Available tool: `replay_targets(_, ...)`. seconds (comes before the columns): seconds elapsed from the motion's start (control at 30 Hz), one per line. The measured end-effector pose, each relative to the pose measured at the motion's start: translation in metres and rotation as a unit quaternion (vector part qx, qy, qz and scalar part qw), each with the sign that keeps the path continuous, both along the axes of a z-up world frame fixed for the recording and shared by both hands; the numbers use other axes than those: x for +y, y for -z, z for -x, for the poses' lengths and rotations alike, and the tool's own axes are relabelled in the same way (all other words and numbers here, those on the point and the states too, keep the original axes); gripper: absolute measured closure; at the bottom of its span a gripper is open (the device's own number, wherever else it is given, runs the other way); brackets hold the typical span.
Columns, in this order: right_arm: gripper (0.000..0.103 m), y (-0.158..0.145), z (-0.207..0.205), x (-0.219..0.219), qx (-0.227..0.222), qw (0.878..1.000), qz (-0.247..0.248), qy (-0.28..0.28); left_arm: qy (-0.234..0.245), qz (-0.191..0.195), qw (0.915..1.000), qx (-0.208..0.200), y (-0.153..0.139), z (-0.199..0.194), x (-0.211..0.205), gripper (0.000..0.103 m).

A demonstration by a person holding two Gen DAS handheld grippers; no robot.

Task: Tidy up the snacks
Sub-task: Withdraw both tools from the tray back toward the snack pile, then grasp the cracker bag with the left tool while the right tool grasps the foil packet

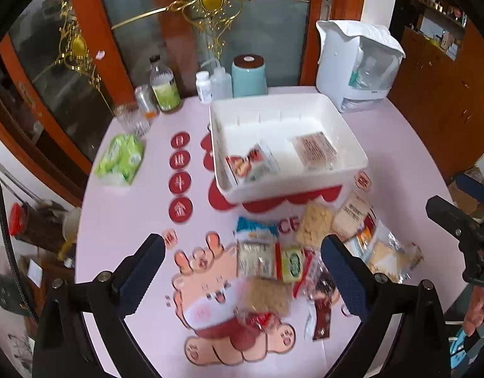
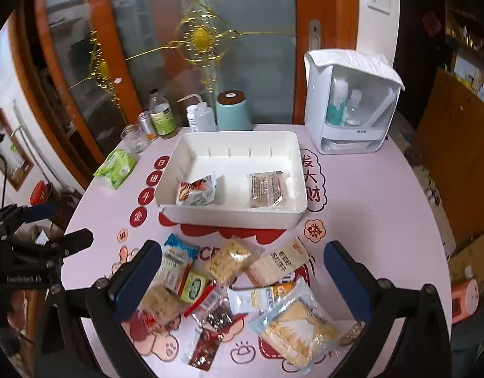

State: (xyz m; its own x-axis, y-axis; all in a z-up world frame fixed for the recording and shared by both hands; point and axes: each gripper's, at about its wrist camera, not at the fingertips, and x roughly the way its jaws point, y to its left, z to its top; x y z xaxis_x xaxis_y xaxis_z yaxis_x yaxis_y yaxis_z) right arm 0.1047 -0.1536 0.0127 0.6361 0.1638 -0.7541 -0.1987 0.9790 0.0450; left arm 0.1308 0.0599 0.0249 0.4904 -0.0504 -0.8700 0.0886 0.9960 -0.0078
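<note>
Two packets already in white bin (image 2: pixel 232 217); loose snack pile (image 2: pixel 242 286) on table just below both tools, bin beyond it. Right gripper (image 2: pixel 242 271) spread wide, empty, straddling pile — nearer. Left gripper (image 1: pixel 243 263) also wide, empty, over pile's left part.

Both wrist views overlook the same table (image 1: pixel 122 220).

Bottles (image 2: pixel 160 118), teal canister (image 2: pixel 233 111), tissue pack (image 2: pixel 116 168)
</note>
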Motion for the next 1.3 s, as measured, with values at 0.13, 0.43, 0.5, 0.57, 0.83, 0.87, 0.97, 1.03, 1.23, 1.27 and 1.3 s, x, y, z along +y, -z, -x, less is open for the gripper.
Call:
replay_targets(0.13, 0.0, 0.011, 0.028, 0.0, 0.005, 1.0, -0.017, -0.016, 0.005, 0.004, 1.0, 0.005, 0.014, 0.028, 0.005, 0.004)
replay_targets(0.43, 0.001, 0.044, 0.083, 0.026, -0.006, 0.999, 0.013, -0.05, 0.024, -0.007, 0.9995, -0.018, 0.036, 0.079, -0.004, 0.004)
replay_targets(0.5, 0.001, 0.056, 0.088, 0.032, 0.005, 0.998, 0.014, -0.059, 0.025, 0.001, 0.9995, -0.021, 0.042, 0.085, -0.004, 0.004)
replay_targets(0.57, 0.001, 0.076, 0.088, 0.04, 0.024, 0.997, 0.02, -0.064, 0.019, 0.017, 0.9995, -0.018, 0.051, 0.09, -0.002, 0.004)
replay_targets(0.83, 0.006, 0.145, 0.078, 0.047, 0.107, 0.993, 0.032, -0.045, 0.0, 0.035, 0.9991, 0.024, 0.113, 0.097, 0.009, 0.004)
replay_targets(0.87, 0.007, 0.152, 0.076, 0.047, 0.116, 0.992, 0.035, -0.042, 0.002, 0.033, 0.9989, 0.034, 0.121, 0.097, 0.01, 0.004)
replay_targets(0.97, 0.009, 0.178, 0.07, 0.047, 0.147, 0.988, 0.035, -0.031, 0.009, 0.038, 0.9977, 0.055, 0.141, 0.095, 0.011, 0.004)
replay_targets(1.03, 0.01, 0.196, 0.067, 0.049, 0.172, 0.984, 0.029, -0.025, 0.013, 0.048, 0.9966, 0.066, 0.151, 0.092, 0.011, 0.004)
replay_targets(1.23, 0.014, 0.236, 0.062, 0.062, 0.224, 0.974, 0.021, -0.025, 0.021, 0.063, 0.9923, 0.105, 0.182, 0.073, 0.005, 0.004)
replay_targets(1.27, 0.015, 0.24, 0.061, 0.064, 0.229, 0.973, 0.022, -0.024, 0.025, 0.061, 0.992, 0.108, 0.185, 0.07, 0.003, 0.004)
replay_targets(1.3, 0.017, 0.245, 0.061, 0.066, 0.234, 0.972, 0.023, -0.025, 0.031, 0.058, 0.9917, 0.11, 0.188, 0.067, 0.001, 0.004)
